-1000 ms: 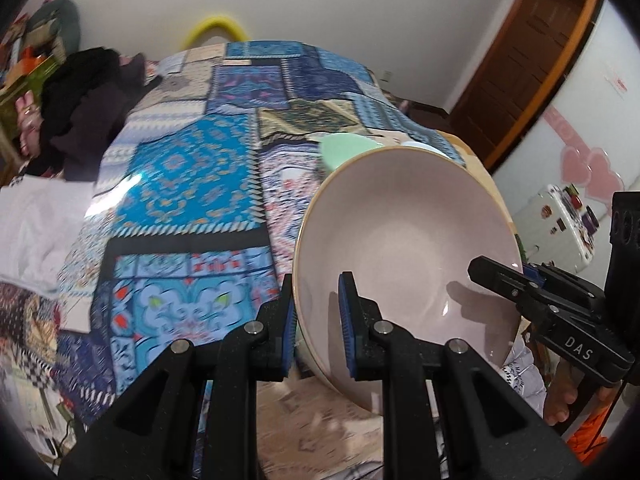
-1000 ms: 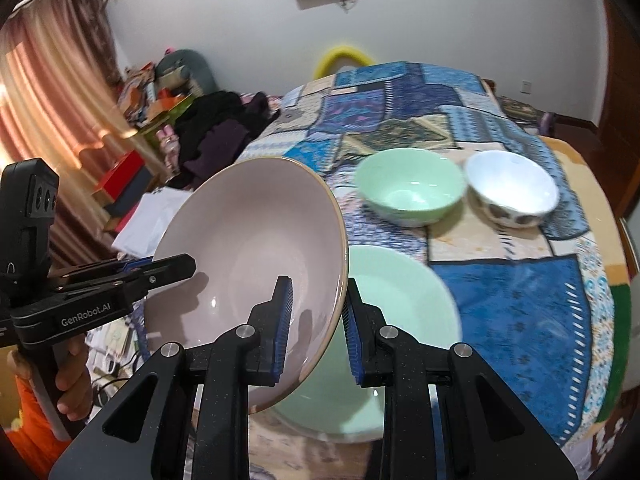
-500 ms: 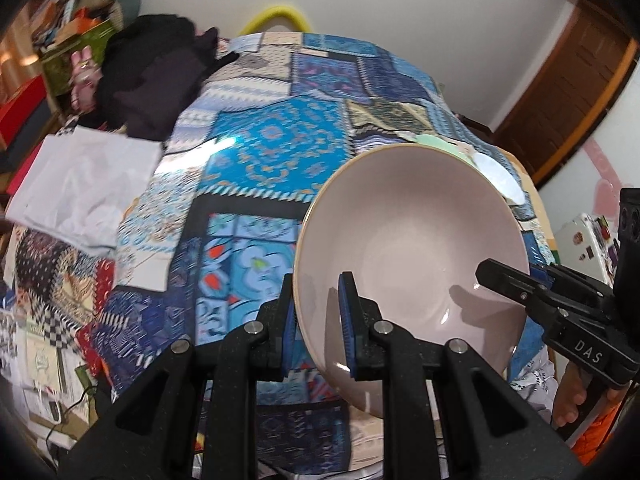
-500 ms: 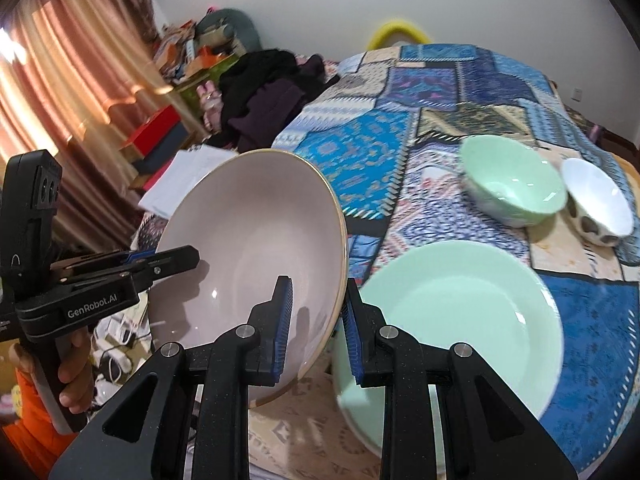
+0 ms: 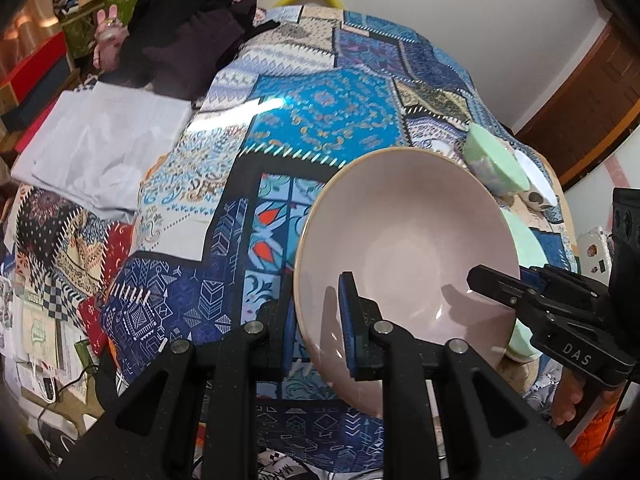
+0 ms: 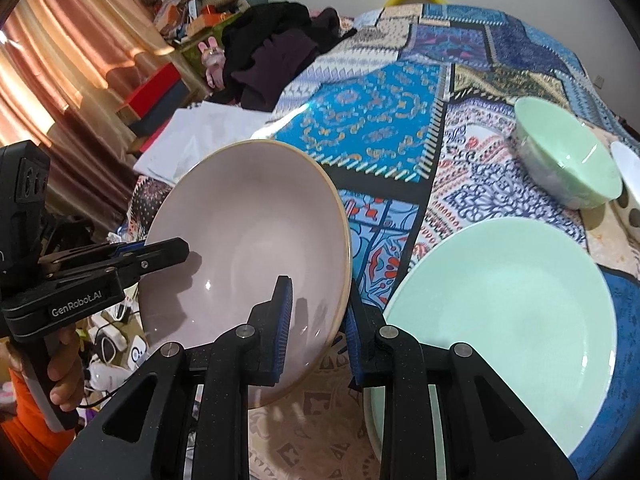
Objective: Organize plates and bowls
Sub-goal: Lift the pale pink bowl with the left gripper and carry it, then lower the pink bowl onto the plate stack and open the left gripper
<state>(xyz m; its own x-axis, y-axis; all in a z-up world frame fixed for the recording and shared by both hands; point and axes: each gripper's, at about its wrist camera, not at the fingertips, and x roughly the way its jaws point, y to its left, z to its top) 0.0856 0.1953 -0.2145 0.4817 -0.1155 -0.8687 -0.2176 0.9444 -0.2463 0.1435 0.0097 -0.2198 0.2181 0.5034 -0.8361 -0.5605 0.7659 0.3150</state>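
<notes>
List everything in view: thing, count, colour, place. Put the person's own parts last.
pink plate: one, pale pink with a tan rim, held tilted above the near table edge, gripped on opposite rims.
green plate: one, mint, flat on the table, right of the pink plate.
green bowl: one, mint, behind the green plate.
white bowl: one, white with dark spots, beside the green bowl.
tablecloth: one, blue patchwork, covering the table.
dark clothes: a pile, black, beyond the table's left side.
white paper: a stack, left of the table.
left gripper: black, blue pads, shut on the pink plate.
right gripper: black, blue pads, shut on the pink plate.
hand: one, holding the left gripper's handle.
</notes>
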